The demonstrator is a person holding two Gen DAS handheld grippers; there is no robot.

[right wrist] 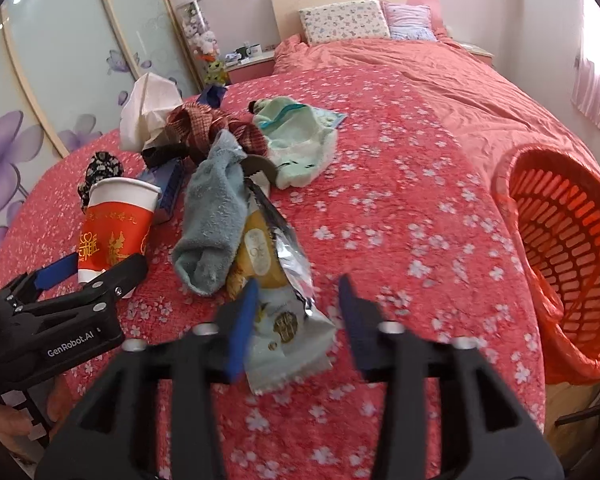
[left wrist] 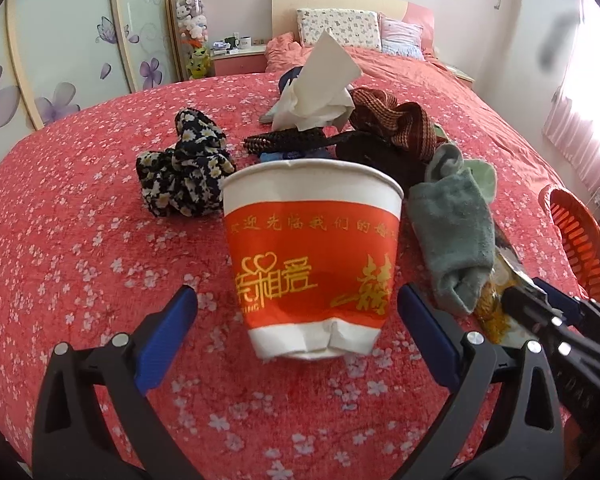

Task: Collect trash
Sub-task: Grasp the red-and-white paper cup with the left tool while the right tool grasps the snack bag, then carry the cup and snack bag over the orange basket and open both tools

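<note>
Red flowered bedding (right wrist: 400,208) carries the whole mess, with an orange basket (right wrist: 572,248) hanging off the bed's edge on our right side. We have our left gripper (left wrist: 298,316) set around the foot of the paper cup (left wrist: 312,256), its blades apart, one on each side, neither touching. Our right gripper (right wrist: 296,320) sits over the snack wrapper (right wrist: 276,276), which lies flat beside the grey sock (right wrist: 214,224); the blades stand apart with the wrapper between them, and only the left blade looks to brush its edge, so we judge it not yet clamped.

To do this well, we would close on the cup low and gently, since its base is already dented and could crumple. For the wrapper we would pinch near its lower end, clear of the sock, so cloth does not come along.

By our count: one cup, one wrapper, one crumpled tissue (left wrist: 320,84) as trash; two socks, grey and pale green (right wrist: 300,140); two scrunchies, one floral black (left wrist: 184,168) and one brown plaid (left wrist: 396,120); one basket
</note>
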